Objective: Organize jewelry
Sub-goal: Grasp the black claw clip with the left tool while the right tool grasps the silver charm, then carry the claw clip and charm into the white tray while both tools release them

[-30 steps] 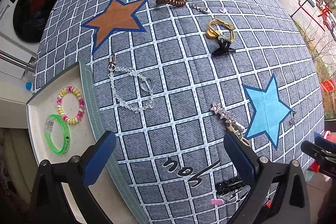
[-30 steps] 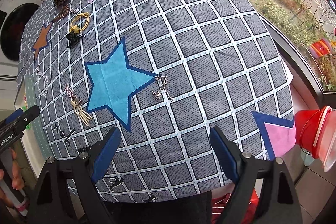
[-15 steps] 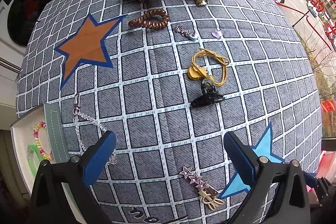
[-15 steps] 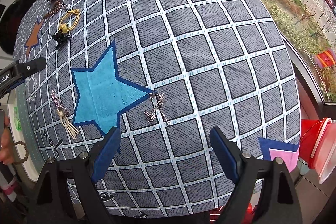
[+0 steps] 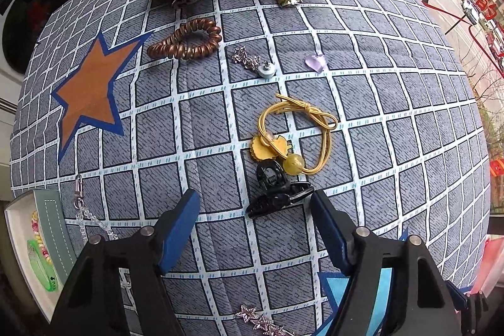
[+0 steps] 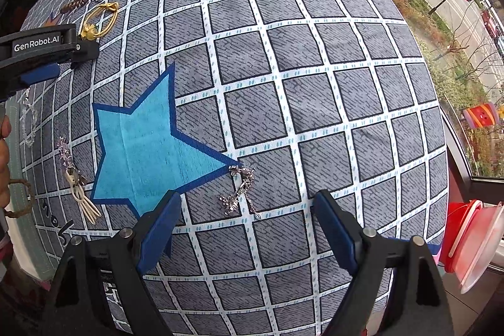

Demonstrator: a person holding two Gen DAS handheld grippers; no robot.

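Jewelry lies scattered over the checked cloth of the surface [image 5: 204, 128], and for us the piece that matters now is the black claw clip [image 5: 277, 191]. It lies just ahead of the left tongs [image 5: 255, 213], a little toward their right finger, and its long axis runs almost across the gap, from one blue pad toward the other, slightly tilted. The left tongs are closing, with the clip lying in the gap, but the pads do not press on it yet. Just beyond the clip lies the yellow hair tie [image 5: 296, 134], with its bead close against the clip, so we judge that the closing must take only the clip. The right tongs [image 6: 245, 229] stand wide open and hold nothing; the silver chain [image 6: 241, 191] lies just ahead of them, at the tip of the blue star [image 6: 148, 147]. The tray [image 5: 19, 229] with bracelets is at the left edge, well apart from the clip.
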